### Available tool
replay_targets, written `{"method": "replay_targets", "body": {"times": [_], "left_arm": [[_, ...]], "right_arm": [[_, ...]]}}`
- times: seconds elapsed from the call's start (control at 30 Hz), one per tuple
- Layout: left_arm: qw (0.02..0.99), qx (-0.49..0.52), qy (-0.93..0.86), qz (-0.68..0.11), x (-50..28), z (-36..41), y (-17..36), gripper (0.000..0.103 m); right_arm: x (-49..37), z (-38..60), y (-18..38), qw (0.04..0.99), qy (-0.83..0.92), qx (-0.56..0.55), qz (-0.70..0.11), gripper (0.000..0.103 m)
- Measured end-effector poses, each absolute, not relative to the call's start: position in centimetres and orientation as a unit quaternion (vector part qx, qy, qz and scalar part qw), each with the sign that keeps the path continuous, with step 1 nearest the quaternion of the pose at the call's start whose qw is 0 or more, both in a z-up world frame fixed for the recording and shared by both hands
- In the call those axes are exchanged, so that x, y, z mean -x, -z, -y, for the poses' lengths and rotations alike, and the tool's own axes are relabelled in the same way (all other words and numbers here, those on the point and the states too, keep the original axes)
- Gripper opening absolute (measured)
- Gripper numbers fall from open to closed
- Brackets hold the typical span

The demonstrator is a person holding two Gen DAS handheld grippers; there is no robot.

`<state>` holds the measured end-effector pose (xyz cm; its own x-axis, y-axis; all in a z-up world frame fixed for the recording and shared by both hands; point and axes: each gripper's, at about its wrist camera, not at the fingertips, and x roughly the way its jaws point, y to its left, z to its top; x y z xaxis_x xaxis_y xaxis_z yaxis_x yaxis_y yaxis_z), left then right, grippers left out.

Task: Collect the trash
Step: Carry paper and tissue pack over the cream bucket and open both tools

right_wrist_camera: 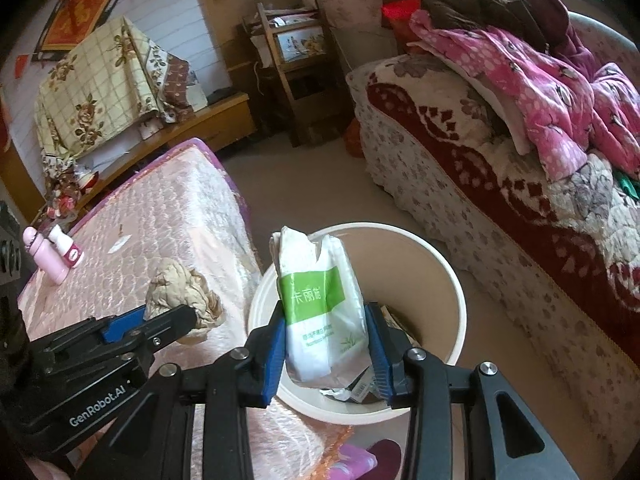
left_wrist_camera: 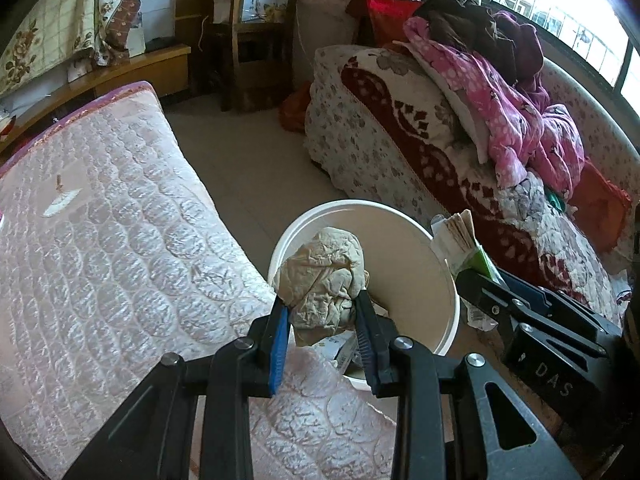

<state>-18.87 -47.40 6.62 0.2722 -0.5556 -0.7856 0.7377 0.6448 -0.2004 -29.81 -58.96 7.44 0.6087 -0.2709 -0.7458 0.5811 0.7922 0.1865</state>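
My left gripper [left_wrist_camera: 322,304] is shut on a crumpled beige paper wad [left_wrist_camera: 324,276] and holds it over the near rim of a white waste bin [left_wrist_camera: 420,236]. My right gripper [right_wrist_camera: 326,320] is shut on a white tissue pack with a green label [right_wrist_camera: 320,304], held upright over the same bin [right_wrist_camera: 444,276]. The bin holds some scraps at its bottom [right_wrist_camera: 360,388]. In the right wrist view the left gripper [right_wrist_camera: 188,316] and its wad [right_wrist_camera: 180,292] show at the left. In the left wrist view the right gripper [left_wrist_camera: 480,280] and the pack [left_wrist_camera: 460,240] show at the right.
A pink quilted mattress [left_wrist_camera: 100,240] lies left of the bin, with a pink bottle [right_wrist_camera: 40,256] and a white bottle [right_wrist_camera: 66,246] on it. A sofa with a floral cover [left_wrist_camera: 400,140] and piled pink clothes [left_wrist_camera: 520,120] stands right. A wooden chair [left_wrist_camera: 260,20] is at the back.
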Motion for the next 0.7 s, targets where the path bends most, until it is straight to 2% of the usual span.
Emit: {"method": "replay_targets", "body": {"times": [0.27, 0.33, 0.5, 0.6, 0.7], "left_arm": [[0.787, -0.098, 0.414, -0.448, 18.3, 48.2, -6.1, 0.035], [0.784, -0.096, 0.415, -0.451, 18.2, 48.4, -6.0, 0.038], [0.783, -0.086, 0.417, -0.453, 17.9, 48.4, -5.8, 0.052], [0.787, -0.081, 0.414, -0.451, 17.7, 48.1, -5.9, 0.063], [0.791, -0.074, 0.410, -0.447, 17.5, 47.4, -6.1, 0.064]], "right_arm": [[29.4, 60.3, -6.6, 0.864, 0.253, -0.219, -0.377, 0.041], [29.3, 60.4, -6.5, 0.862, 0.255, -0.219, -0.379, 0.041], [29.2, 61.0, -6.5, 0.859, 0.264, -0.230, -0.373, 0.064], [29.0, 61.3, -6.4, 0.857, 0.263, -0.238, -0.373, 0.066], [28.9, 61.3, -6.3, 0.858, 0.261, -0.237, -0.373, 0.066]]}}
